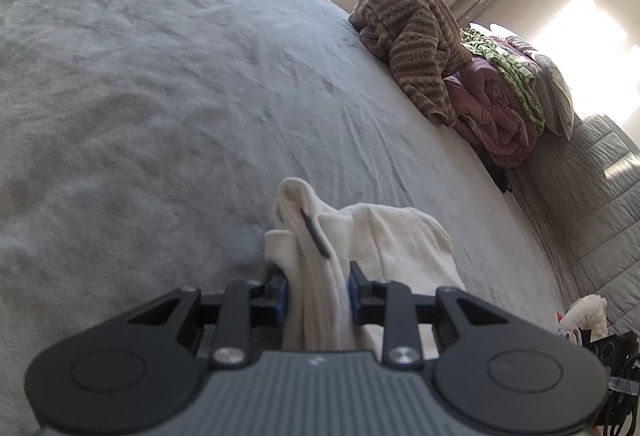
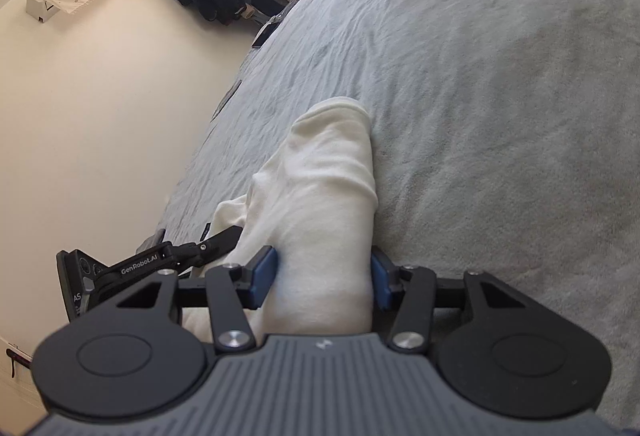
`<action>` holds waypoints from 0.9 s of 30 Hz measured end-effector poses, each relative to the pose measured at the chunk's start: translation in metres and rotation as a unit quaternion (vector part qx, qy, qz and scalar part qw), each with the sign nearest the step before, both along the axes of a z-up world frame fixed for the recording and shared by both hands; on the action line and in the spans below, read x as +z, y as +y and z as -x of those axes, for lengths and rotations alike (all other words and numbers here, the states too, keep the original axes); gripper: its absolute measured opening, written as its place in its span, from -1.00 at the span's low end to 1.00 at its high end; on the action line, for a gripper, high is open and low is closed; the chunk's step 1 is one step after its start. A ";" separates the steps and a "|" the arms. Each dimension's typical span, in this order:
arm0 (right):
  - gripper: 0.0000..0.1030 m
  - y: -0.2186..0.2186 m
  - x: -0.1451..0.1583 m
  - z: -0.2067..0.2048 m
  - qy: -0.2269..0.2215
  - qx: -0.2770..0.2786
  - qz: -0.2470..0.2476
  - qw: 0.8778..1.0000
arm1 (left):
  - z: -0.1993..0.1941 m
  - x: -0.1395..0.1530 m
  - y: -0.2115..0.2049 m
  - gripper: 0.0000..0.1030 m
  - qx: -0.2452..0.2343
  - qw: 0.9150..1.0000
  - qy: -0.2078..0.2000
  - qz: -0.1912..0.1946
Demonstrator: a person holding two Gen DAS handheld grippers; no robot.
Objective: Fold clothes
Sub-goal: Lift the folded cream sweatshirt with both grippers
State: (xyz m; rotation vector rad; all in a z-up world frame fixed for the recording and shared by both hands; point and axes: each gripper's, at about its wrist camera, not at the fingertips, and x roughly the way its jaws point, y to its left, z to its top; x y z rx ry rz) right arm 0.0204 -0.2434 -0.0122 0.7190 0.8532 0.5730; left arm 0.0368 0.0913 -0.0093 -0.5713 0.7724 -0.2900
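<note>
- The left gripper, black with blue pads, is closed to a narrow gap on a bunched fold of the soft cream-white knit garment; both pads press into the cloth.
- A short dark strip, perhaps a tag or zip pull, lies on the fold just ahead of the left gripper; the view does not settle which.
- The right gripper, of the same black and blue build, stands about half open with a thick roll of the same cream-white garment between its pads; the cloth fills the gap and touches both pads, though how firmly they squeeze is hard to judge.
- In the right wrist view the left gripper reaches into the cloth from the left, just beside the right one.
- The garment hangs from both grippers and trails down onto the wrinkled pale grey bedsheet, near the bed's edge.
- Well apart, at the far side of the bed, sits a brown striped knit sweater heaped against a pink quilt, with a green patterned cloth and grey pillows stacked beside it.
</note>
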 end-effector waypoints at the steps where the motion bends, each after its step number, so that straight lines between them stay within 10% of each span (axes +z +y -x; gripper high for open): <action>1: -0.03 0.001 0.001 0.001 0.001 -0.003 0.000 1.000 | 0.001 0.001 -0.001 -0.43 -0.001 1.000 -0.001 -0.003; 27: -0.24 0.032 0.057 0.025 -0.098 -0.014 0.086 0.991 | 0.011 0.053 -0.009 -0.52 0.020 0.993 -0.104 -0.056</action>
